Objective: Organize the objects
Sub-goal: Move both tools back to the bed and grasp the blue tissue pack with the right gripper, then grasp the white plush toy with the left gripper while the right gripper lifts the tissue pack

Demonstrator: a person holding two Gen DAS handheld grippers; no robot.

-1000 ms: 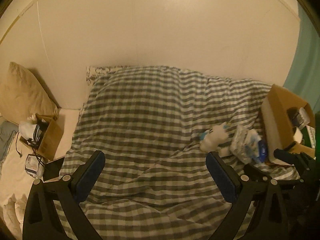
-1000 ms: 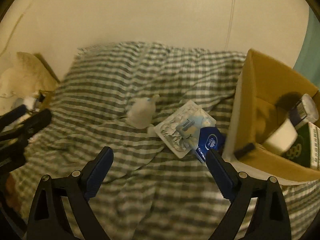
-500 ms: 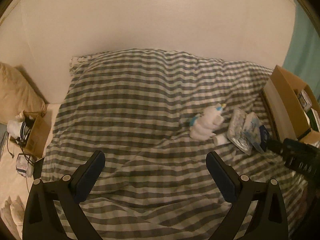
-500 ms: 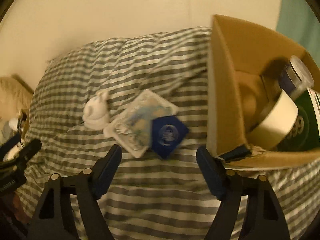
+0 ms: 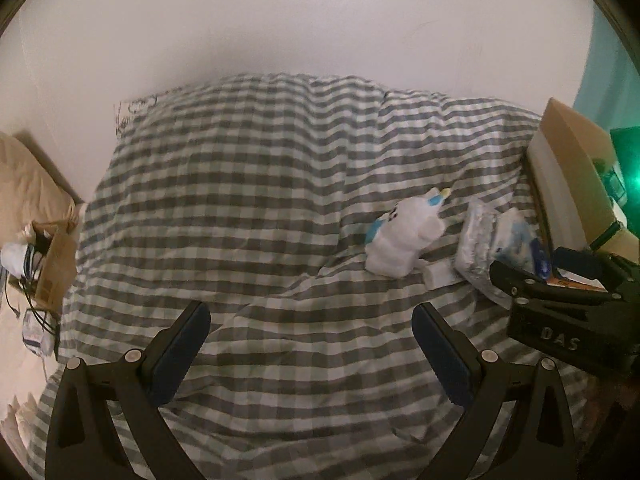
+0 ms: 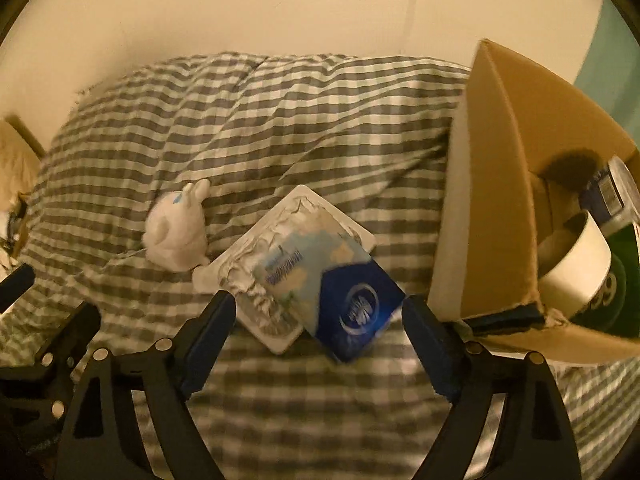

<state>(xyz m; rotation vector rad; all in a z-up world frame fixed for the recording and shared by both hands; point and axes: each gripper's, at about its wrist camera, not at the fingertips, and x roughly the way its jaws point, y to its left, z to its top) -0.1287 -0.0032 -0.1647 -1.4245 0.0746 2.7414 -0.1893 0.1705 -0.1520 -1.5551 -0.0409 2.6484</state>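
A white plush toy (image 5: 404, 236) with blue ears lies on the grey checked duvet (image 5: 248, 184); it also shows in the right wrist view (image 6: 176, 236). Beside it lie a crinkled plastic packet (image 6: 280, 264) and a dark blue packet (image 6: 356, 312) overlapping it. My right gripper (image 6: 320, 344) is open and empty, just above the blue packet, its fingers either side of it. My left gripper (image 5: 312, 352) is open and empty over bare duvet, well left of the toy. The right gripper also shows at the right of the left wrist view (image 5: 560, 300).
An open cardboard box (image 6: 508, 184) stands right of the packets, holding a tape roll (image 6: 580, 264), a green item and a can. A smaller box (image 5: 52, 268) with cables sits at the bed's left, by a tan pillow (image 5: 28, 184). A wall is behind.
My right gripper has moved down and closer to the packets, which now lie between its fingers. My left gripper has shifted a little; the toy appears closer.
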